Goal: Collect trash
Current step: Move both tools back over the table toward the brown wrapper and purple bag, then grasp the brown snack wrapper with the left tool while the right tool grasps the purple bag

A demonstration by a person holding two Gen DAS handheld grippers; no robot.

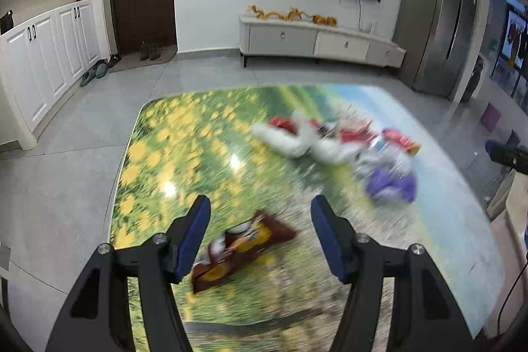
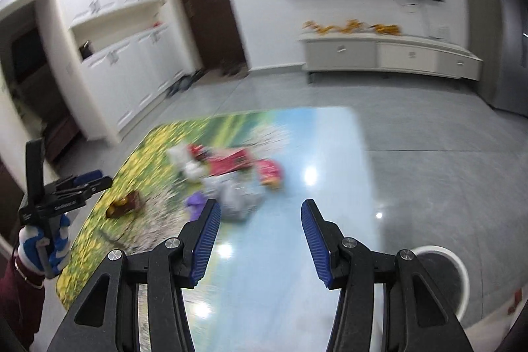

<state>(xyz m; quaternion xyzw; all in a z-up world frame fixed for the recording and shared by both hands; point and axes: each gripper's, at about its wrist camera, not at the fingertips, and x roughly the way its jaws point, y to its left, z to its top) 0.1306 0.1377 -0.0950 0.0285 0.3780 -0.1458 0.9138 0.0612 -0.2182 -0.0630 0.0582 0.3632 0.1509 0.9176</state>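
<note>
I have both sets of fingers spread wide and holding nothing. My left gripper (image 1: pixel 260 210) hangs just above the brown wrapper (image 1: pixel 241 248), which lies flat on the worktop (image 1: pixel 158 154) near its left edge, apart from the rest. My right gripper (image 2: pixel 260 213) sits over the bare blue end of the worktop, with the pile (image 2: pixel 227 177) just ahead of it.

The step in hand, as I judge it, is the first pick. For the wrapper I would drop the left gripper straight down so the fingers straddle its narrow width, not its length, press lightly on the surface and close slowly; a thin foil sheet on glossy print will skate away if I come in at a slant. I would pinch a crumpled fold instead of a flat edge.

The worktop is smooth and shiny, printed with yellow flowers and sky, and it throws back lamp glare. The pile looks like soft crumpled stuff: white tissue or bags (image 1: pixel 297 141), red packets (image 1: pixel 354 132), something purple (image 1: pixel 391 183); the motion blur is heavy, so I may have those materials wrong. They should crush easily and snag on one another. A round white-rimmed bin (image 2: pixel 442 276) stands on the floor at the right, beside the worktop's corner, and seems the likely drop point.
</note>
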